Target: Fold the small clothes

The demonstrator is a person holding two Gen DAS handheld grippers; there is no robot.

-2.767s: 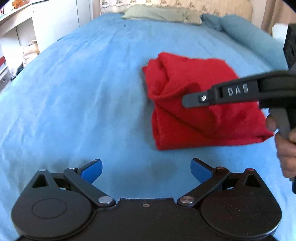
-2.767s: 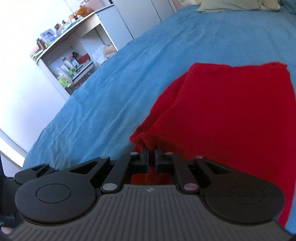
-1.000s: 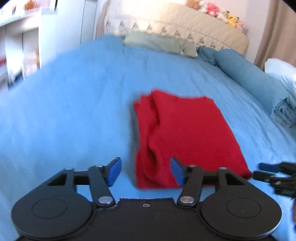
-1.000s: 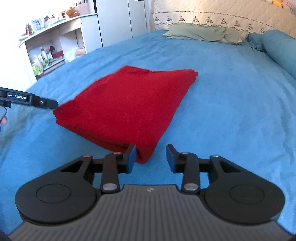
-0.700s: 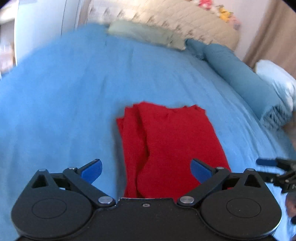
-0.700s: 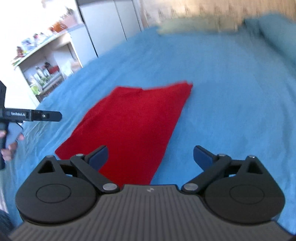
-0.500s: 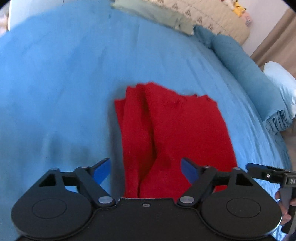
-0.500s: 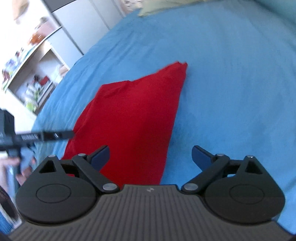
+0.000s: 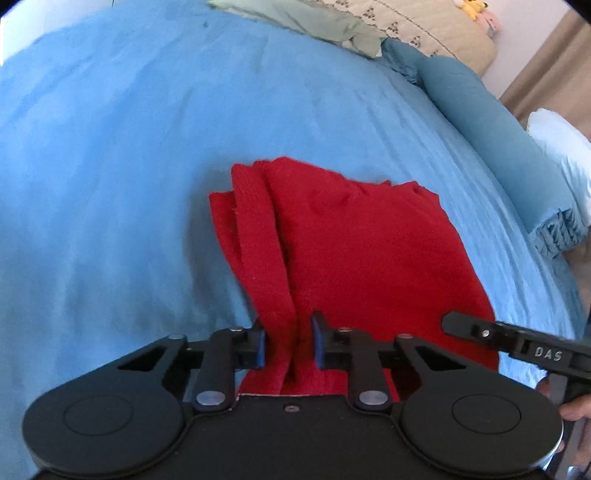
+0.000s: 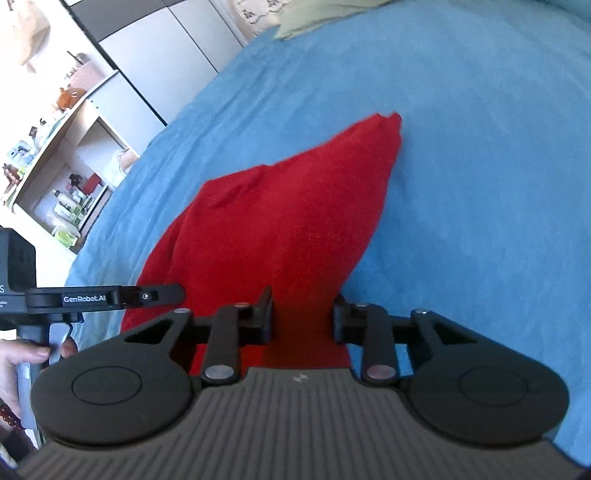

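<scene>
A folded red garment (image 9: 354,251) lies on the blue bed (image 9: 110,147). My left gripper (image 9: 288,345) has its blue pads closed in on the garment's near left corner, with bunched folds of red cloth between them. My right gripper (image 10: 301,317) holds the near right corner of the same garment (image 10: 280,229) between its fingers. Each gripper shows in the other's view: the right gripper (image 9: 517,343) at the lower right, the left gripper (image 10: 110,297) at the left edge.
A teal bolster (image 9: 491,125), a green pillow (image 9: 314,22) and a beige headboard (image 9: 424,26) lie at the far end of the bed. A white pillow (image 9: 561,144) sits at the right. White shelves with bottles (image 10: 62,184) and a wardrobe (image 10: 177,48) stand left of the bed.
Both grippers moved down onto the near edge of the red garment and narrowed from wide open until their fingers closed on its two near corners.
</scene>
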